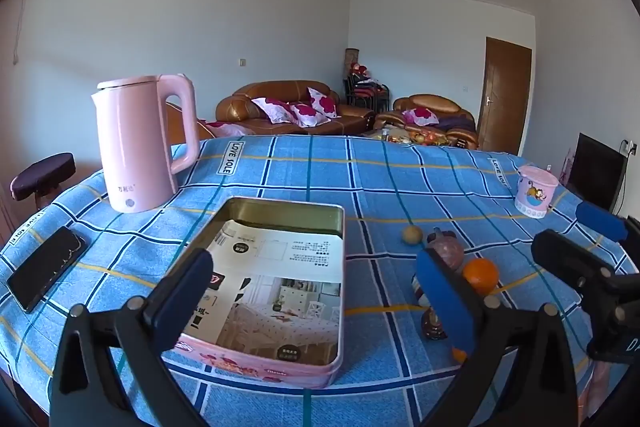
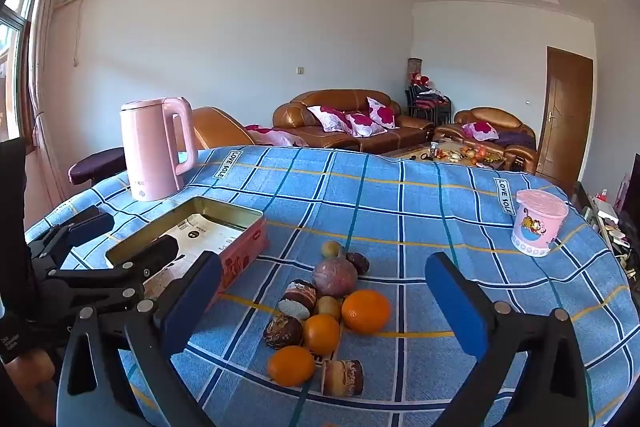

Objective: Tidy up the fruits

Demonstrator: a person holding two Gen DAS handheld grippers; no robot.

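A pile of fruit and snack cakes lies on the blue checked tablecloth [image 2: 400, 203]: three oranges [image 2: 366, 310], a purple round fruit [image 2: 334, 277], a small yellow-green fruit [image 2: 331, 249], and chocolate-coated cakes [image 2: 298, 298]. An open pink tin box [image 1: 280, 287] with printed paper inside sits left of the pile; it also shows in the right wrist view [image 2: 240, 251]. My left gripper [image 1: 316, 299] is open and empty above the tin. My right gripper [image 2: 324, 303] is open and empty, straddling the pile from above. In the left wrist view one orange [image 1: 480, 275] and the purple fruit [image 1: 446, 247] show beside my right finger.
A pink kettle [image 1: 140, 147] stands at the table's back left. A black phone [image 1: 46, 273] lies at the left edge. A pink lidded cup [image 2: 538, 227] stands at the right. A stool [image 1: 42, 177] is beyond the left edge.
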